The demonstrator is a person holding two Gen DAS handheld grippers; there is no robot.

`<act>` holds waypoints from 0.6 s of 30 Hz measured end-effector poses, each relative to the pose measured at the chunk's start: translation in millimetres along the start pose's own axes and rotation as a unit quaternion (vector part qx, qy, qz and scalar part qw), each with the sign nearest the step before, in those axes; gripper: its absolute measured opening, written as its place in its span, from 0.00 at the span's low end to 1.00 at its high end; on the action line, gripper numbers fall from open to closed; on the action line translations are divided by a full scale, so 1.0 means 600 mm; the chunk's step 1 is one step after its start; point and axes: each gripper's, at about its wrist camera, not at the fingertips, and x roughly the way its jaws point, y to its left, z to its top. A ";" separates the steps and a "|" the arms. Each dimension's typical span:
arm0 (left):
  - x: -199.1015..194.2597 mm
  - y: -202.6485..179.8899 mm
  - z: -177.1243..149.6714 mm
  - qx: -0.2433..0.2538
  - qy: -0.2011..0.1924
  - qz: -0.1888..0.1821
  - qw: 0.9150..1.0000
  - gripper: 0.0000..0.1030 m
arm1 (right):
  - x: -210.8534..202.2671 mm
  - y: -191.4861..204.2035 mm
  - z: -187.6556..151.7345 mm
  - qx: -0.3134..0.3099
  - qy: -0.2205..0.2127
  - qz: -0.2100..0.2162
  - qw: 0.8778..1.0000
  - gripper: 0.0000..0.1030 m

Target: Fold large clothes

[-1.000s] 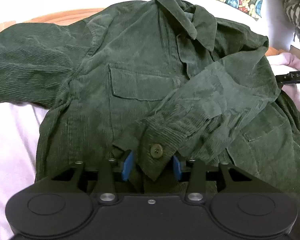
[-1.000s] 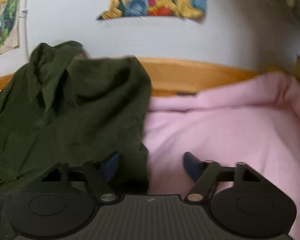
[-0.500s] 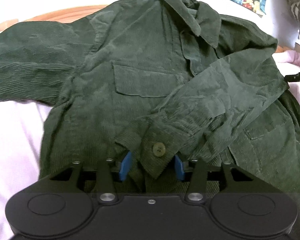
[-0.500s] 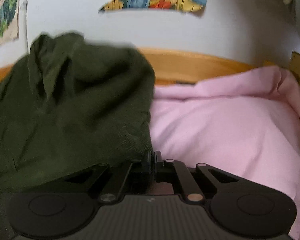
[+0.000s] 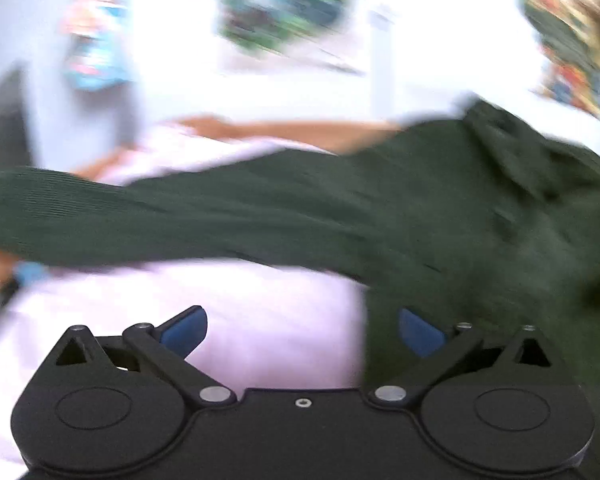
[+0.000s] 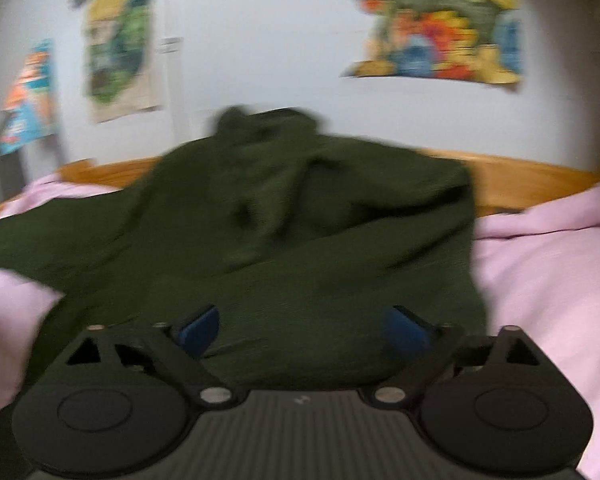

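- Both views were motion-blurred; fine detail could not be read.
- Dark green corduroy jacket (image 6: 300,220) lay spread on a bed covered with a pink sheet (image 6: 552,280). In the right wrist view its collar end pointed toward the wooden bed frame (image 6: 532,184) and the wall.
- Left wrist view: one sleeve (image 5: 140,216) of the jacket (image 5: 480,220) stretched out across the sheet (image 5: 260,320) toward the left edge of the frame; the body of the garment filled the right side.
- Left gripper (image 5: 302,330): blue-padded fingers (image 5: 184,328) spread wide, nothing between them. The left finger sat over bare sheet, the right finger over the jacket's edge. Contact with the fabric could not be told.
- Right gripper (image 6: 302,330): fingers (image 6: 198,330) spread wide, both over the lower part of the jacket, nothing pinched. Whether the pads touched the cloth could not be told.
- Background: pale wall with several colourful posters (image 6: 440,40), the prints too blurred to read.
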 end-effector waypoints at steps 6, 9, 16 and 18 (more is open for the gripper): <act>0.002 0.154 0.026 -0.131 -0.065 0.091 0.985 0.99 | -0.004 0.110 -0.044 -0.036 0.026 0.090 0.995 1.00; 0.028 0.189 0.037 -0.149 -0.068 0.133 0.978 0.99 | -0.009 0.149 -0.064 -0.047 0.043 0.113 0.992 1.00; 0.065 0.254 0.042 -0.240 -0.064 0.176 0.953 0.94 | -0.034 0.168 -0.087 -0.054 0.069 0.120 0.989 1.00; 0.069 0.266 0.041 -0.271 -0.070 0.173 0.944 0.80 | -0.037 0.160 -0.089 -0.046 0.076 0.117 0.989 1.00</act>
